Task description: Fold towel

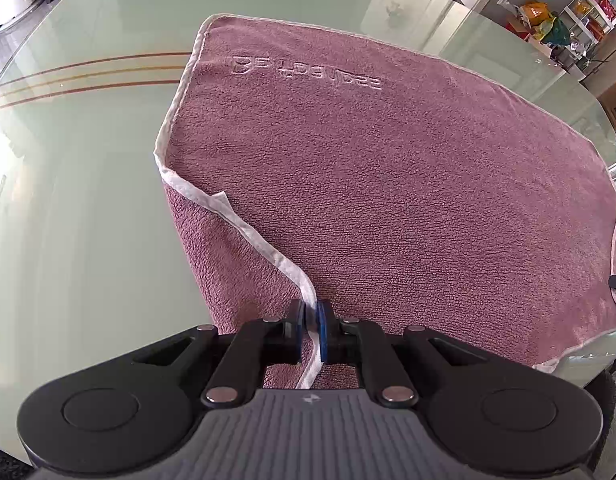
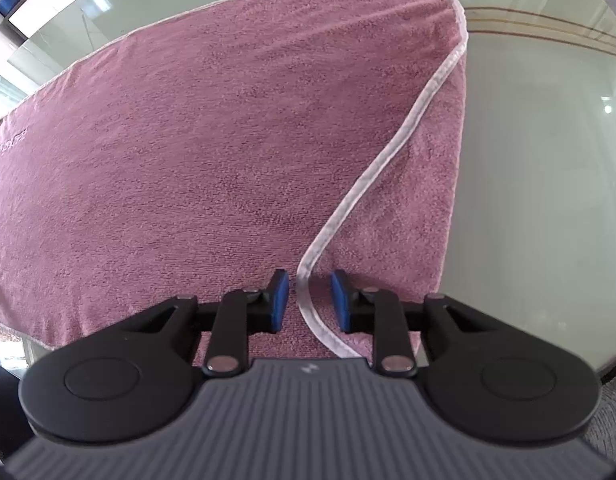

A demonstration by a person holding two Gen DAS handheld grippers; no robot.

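My left fingers (image 1: 313, 320) are clenched on the towel's white hem (image 1: 268, 248), low centre of the left view. My right fingers (image 2: 306, 300) stand parted around the hem (image 2: 308, 300), not yet pressing it. The pink towel (image 1: 388, 180) lies across the glass desk (image 1: 88, 200), filling mid-frame. I judge the hem could slip sideways from the right fingers, so lifting would skew the fold
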